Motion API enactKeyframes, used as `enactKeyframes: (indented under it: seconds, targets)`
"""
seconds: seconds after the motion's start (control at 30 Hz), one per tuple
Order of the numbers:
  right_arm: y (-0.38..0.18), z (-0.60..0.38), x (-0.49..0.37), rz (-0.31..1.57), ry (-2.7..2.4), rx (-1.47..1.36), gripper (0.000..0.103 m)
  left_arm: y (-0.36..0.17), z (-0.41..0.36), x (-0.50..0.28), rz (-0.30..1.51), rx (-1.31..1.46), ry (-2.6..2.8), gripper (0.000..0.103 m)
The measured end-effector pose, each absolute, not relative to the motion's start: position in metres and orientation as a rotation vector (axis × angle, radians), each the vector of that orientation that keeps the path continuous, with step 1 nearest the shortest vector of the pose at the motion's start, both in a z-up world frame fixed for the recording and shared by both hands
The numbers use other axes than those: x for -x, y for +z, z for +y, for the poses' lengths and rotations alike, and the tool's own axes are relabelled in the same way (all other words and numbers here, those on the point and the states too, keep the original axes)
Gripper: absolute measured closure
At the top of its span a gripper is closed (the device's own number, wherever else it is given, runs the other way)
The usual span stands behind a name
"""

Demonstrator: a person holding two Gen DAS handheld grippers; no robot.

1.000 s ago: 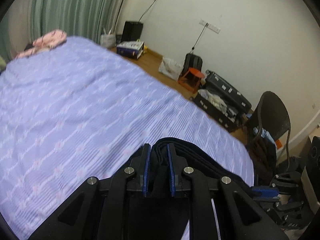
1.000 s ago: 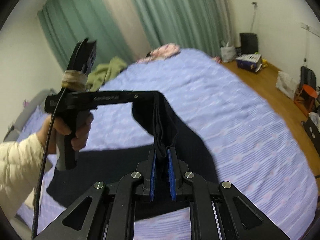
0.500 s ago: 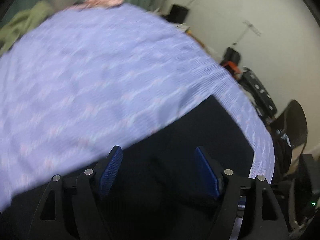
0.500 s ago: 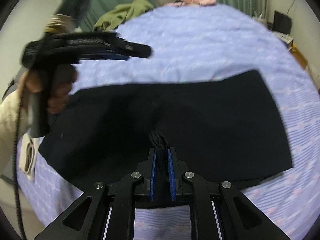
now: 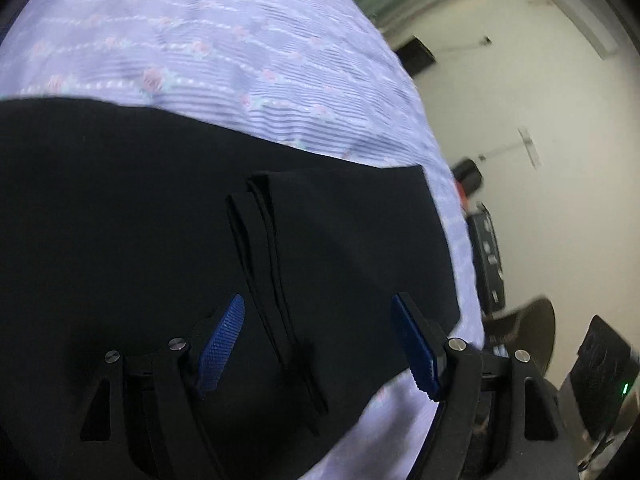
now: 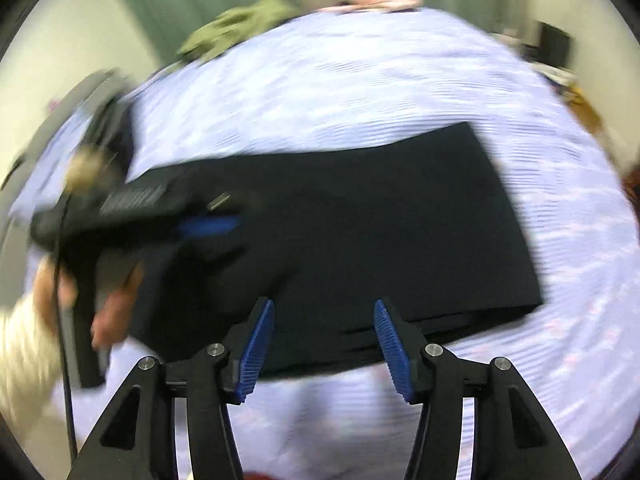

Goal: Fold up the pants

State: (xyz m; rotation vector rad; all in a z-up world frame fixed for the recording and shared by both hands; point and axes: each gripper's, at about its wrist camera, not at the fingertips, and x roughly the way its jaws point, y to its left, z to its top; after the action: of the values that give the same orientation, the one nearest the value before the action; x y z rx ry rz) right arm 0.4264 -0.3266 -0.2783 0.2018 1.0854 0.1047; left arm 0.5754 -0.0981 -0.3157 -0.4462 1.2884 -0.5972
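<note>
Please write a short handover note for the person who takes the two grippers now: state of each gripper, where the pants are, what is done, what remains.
Left gripper: open, holds nothing; the pants' bunched edge lies loose between its pads.
Right gripper: jaws have just been opening; open, holds nothing, over the near edge of the pants.
Pants: black, lying flat as a folded rectangle on the purple bed.
Done: one fold is laid down and both grippers have let go.
Left: the rectangle looks wide, so probably one more fold, then smooth it. The right view is blurred, so check the edges first.
</note>
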Motion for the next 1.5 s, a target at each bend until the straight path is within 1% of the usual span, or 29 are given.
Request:
enactKeyframes:
  seconds: [0.13,0.3,0.33,0.4,0.43,0.47,0.5,0.53,0.6,0.7,0.77,0.87,0.93,1.0,1.07,1.17,1.23,1.27,1.3,1.33,1.37,1.4,1.43,1.5]
  targets:
    - [-0.292,-0.379,-0.442,1.095,-0.046,-0.221,0.049,-0.335,-0.109,-0.579,1.321,0.444,-0.524,0.03]
    - [-0.306,-0.404,-0.449,1.104,-0.133,-0.255,0.049,-0.352,-0.111,-0.578,1.318,0.519,-0.44,0.032]
    - [-0.308,-0.406,-0.448,1.109,-0.14,-0.263,0.049,-0.353,-0.112,-0.576,1.318,0.554,-0.446,0.035]
    - [-0.31,-0.407,-0.445,1.114,-0.145,-0.275,0.049,-0.356,-0.119,-0.574,1.339,0.613,-0.45,0.052]
    - [-0.314,-0.404,-0.449,1.115,-0.143,-0.277,0.049,-0.359,-0.124,-0.572,1.351,0.643,-0.479,0.057]
    - [-0.315,-0.403,-0.448,1.118,-0.141,-0.276,0.049,-0.361,-0.127,-0.571,1.357,0.654,-0.493,0.072]
    - [-0.313,-0.396,-0.444,1.118,-0.139,-0.273,0.049,-0.364,-0.13,-0.569,1.365,0.667,-0.498,0.078]
    - [-0.312,-0.397,-0.444,1.119,-0.138,-0.271,0.049,-0.369,-0.132,-0.566,1.374,0.679,-0.493,0.078]
    - [-0.311,-0.393,-0.442,1.126,-0.125,-0.271,0.049,-0.372,-0.134,-0.565,1.373,0.66,-0.474,0.085]
    - [-0.309,-0.386,-0.442,1.129,-0.107,-0.259,0.049,-0.36,-0.136,-0.568,1.353,0.605,-0.483,0.09]
    - [-0.307,-0.381,-0.442,1.13,-0.091,-0.267,0.049,-0.34,-0.129,-0.571,1.294,0.524,-0.48,0.09]
    - [-0.301,-0.373,-0.441,1.117,-0.064,-0.262,0.049,-0.325,-0.101,-0.574,1.249,0.495,-0.43,0.09]
    - [-0.299,-0.367,-0.441,1.112,-0.043,-0.262,0.049,-0.327,-0.083,-0.576,1.241,0.487,-0.378,0.09]
    - [-0.298,-0.358,-0.441,1.113,-0.02,-0.252,0.049,-0.34,-0.073,-0.583,1.287,0.495,-0.376,0.089]
    - [-0.299,-0.35,-0.442,1.118,-0.016,-0.225,0.049,-0.347,-0.076,-0.584,1.325,0.473,-0.378,0.088]
    - [-0.301,-0.345,-0.442,1.137,-0.007,-0.219,0.049,-0.349,-0.086,-0.582,1.33,0.408,-0.375,0.085]
    - [-0.3,-0.346,-0.44,1.141,-0.012,-0.209,0.049,-0.349,-0.087,-0.579,1.34,0.411,-0.361,0.078]
    - [-0.298,-0.347,-0.439,1.144,-0.016,-0.197,0.049,-0.349,-0.087,-0.578,1.356,0.406,-0.353,0.072]
    - [-0.297,-0.349,-0.438,1.148,-0.019,-0.19,0.049,-0.348,-0.097,-0.585,1.36,0.397,-0.347,0.064]
    - [-0.295,-0.35,-0.438,1.151,-0.022,-0.186,0.049,-0.344,-0.097,-0.583,1.359,0.37,-0.324,0.059]
    - [-0.291,-0.353,-0.435,1.151,-0.03,-0.181,0.049,-0.335,-0.096,-0.579,1.343,0.325,-0.276,0.047]
    - [-0.287,-0.355,-0.433,1.146,-0.033,-0.18,0.049,-0.327,-0.091,-0.576,1.323,0.299,-0.243,0.041]
    - [-0.282,-0.356,-0.43,1.139,-0.032,-0.178,0.049,-0.315,-0.086,-0.569,1.294,0.287,-0.224,0.041]
    - [-0.265,-0.357,-0.421,1.118,-0.024,-0.163,0.049,-0.29,-0.076,-0.549,1.25,0.305,-0.225,0.037]
